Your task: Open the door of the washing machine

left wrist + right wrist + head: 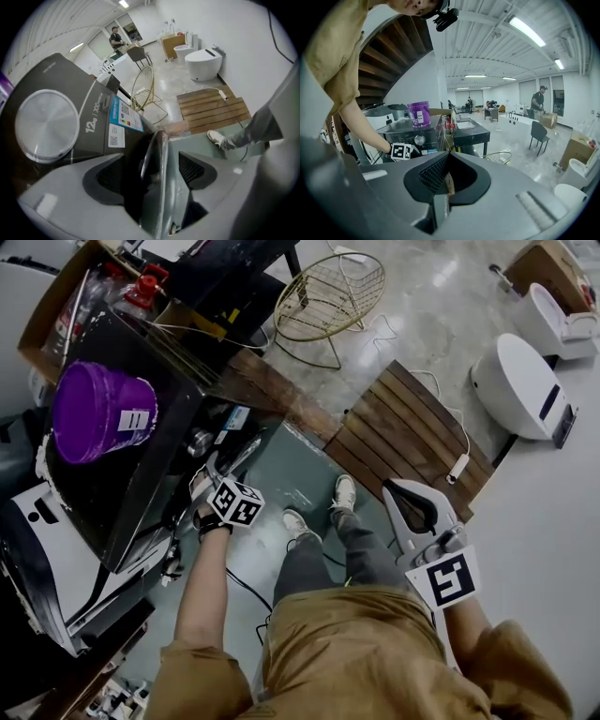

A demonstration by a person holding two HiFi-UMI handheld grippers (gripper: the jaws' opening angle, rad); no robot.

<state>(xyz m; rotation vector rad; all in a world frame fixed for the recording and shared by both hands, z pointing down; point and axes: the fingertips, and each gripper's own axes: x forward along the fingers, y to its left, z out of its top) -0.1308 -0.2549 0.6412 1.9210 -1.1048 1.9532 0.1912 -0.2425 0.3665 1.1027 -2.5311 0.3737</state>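
Dark grey front-loading washing machine [131,479] is located at the left of the head view, with a purple plastic bucket [98,411] stood on its top.

Left gripper [223,474] is pointed steeply down at the machine's front. In the left gripper view, the chrome-rimmed round door [157,164] is seen edge-on between the jaws. The jaws are apart, and a dark gap is noted between the rim and the left pad [105,180], so no firm grip is judged yet.

Right gripper [403,498] is held well clear over the floor, jaws closed together on nothing.

Progress: approach done and the door edge straddled. Whether the door is already unlatched cannot be told. Remaining: rim to be clamped, door to be swung out.
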